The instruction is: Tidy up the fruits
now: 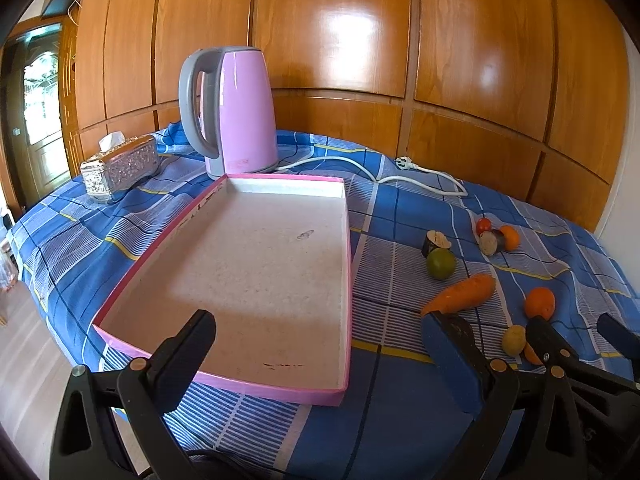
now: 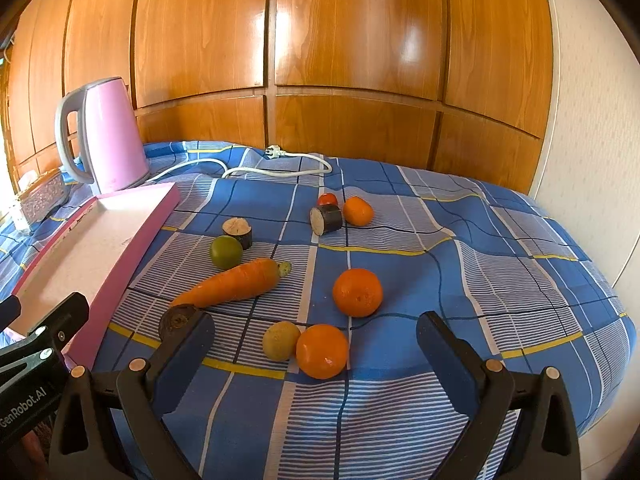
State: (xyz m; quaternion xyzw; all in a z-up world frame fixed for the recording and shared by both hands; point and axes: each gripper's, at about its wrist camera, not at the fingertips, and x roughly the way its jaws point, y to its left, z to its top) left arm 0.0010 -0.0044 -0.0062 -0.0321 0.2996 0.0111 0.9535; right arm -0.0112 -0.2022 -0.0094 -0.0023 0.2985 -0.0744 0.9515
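Both grippers hover with fingers apart, holding nothing — the left gripper (image 1: 316, 354) over the near end of the pink tray (image 1: 152, 280), the right gripper (image 2: 316, 350) framing a tangerine (image 2: 322, 351) and a yellow-green fruit (image 2: 281, 341) touching it. Right of the tray on the counter's blue checked cloth (image 2: 460, 240) lie a carrot (image 2: 234, 284), a lime (image 2: 226, 252) and another tangerine (image 2: 357, 292) — beyond the tray stands a pink kettle (image 1: 236, 112)

1. Pink tray (image 1: 347, 240) lies bare inside; open entry from above and over its near rim.
2. Pink kettle (image 1: 236, 112) stands just behind the tray's far edge, tissue box (image 1: 120, 166) to its left; both block the far side.
3. Carrot (image 2: 232, 284) lies between the tray wall and the oranges (image 2: 357, 292).
4. Right part of the tablecloth (image 2: 520, 280) is free.
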